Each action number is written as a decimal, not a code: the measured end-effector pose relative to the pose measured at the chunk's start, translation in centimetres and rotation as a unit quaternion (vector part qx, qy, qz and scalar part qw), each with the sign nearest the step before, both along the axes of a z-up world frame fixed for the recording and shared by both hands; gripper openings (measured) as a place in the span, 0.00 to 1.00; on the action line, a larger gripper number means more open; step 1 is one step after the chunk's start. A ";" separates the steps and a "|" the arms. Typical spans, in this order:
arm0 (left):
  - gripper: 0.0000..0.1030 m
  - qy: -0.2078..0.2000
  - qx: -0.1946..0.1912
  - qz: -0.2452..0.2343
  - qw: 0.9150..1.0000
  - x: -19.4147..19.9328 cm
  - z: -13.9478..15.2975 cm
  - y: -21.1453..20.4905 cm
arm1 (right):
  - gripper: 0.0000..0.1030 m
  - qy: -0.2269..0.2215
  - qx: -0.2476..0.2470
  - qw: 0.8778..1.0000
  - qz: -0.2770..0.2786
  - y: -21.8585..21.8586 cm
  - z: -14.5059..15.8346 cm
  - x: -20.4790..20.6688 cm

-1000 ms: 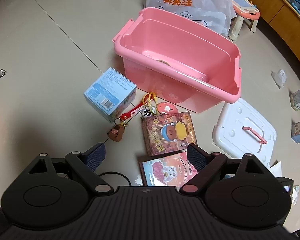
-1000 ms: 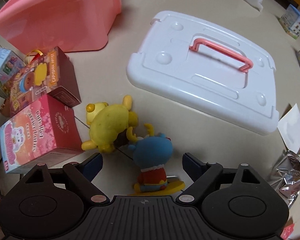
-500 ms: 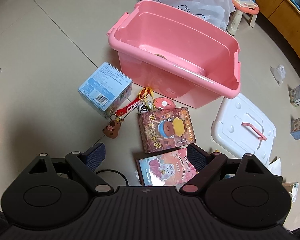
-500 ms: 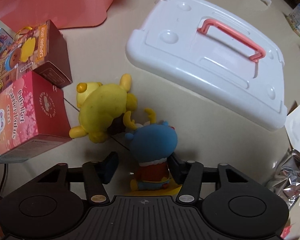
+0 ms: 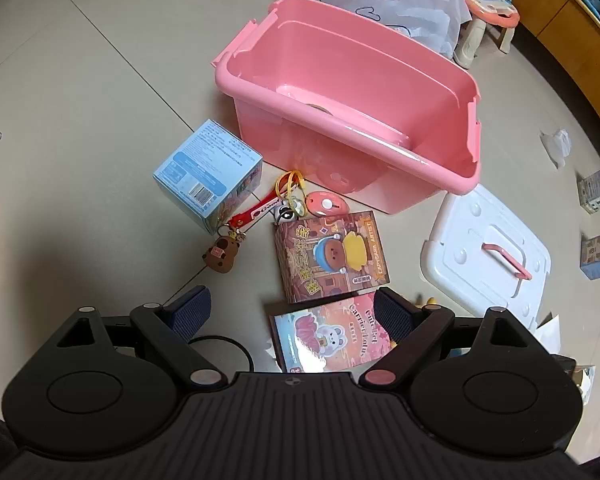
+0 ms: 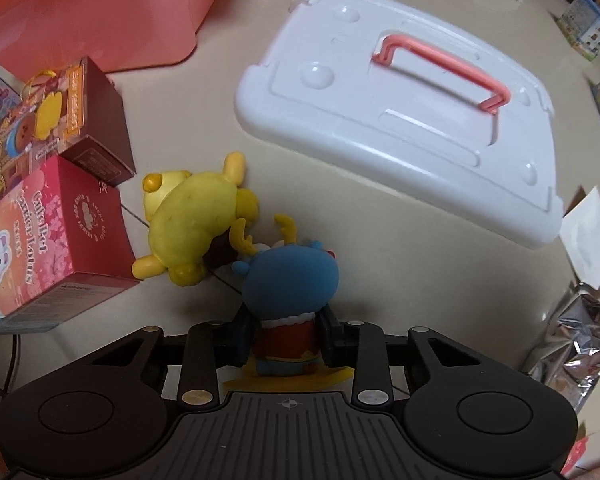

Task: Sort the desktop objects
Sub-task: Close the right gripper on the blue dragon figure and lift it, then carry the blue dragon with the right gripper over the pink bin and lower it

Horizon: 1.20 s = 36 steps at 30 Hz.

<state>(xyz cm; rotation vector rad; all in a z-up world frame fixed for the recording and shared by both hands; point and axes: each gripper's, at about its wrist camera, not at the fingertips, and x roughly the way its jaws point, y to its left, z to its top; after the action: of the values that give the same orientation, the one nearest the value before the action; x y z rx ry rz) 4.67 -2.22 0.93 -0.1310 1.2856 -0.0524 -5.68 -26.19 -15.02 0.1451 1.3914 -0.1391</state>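
Right wrist view: our right hand-held gripper (image 6: 286,338) has closed from wide open onto the blue figure (image 6: 290,280), beside the yellow toy (image 6: 192,224) on the floor.
Meaning: grasp secured; we judge lifting toward the pink bin (image 5: 352,96) follows.
Left hand-held gripper (image 5: 288,314): wide open, empty, above the boxes.

Pink bin (image 6: 100,12) cut off above.
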 end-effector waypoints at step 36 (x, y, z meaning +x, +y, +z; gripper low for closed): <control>0.88 -0.003 0.079 0.025 0.997 -0.9 -1.1 2.6 | 0.28 -0.202 -0.031 0.969 0.142 6.8 19.0 1.5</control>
<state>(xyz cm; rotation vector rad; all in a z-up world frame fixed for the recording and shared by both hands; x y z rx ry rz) 3.75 0.37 -0.15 -0.0271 1.2740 0.0927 -4.20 -19.43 3.98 -0.0759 0.9858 0.0835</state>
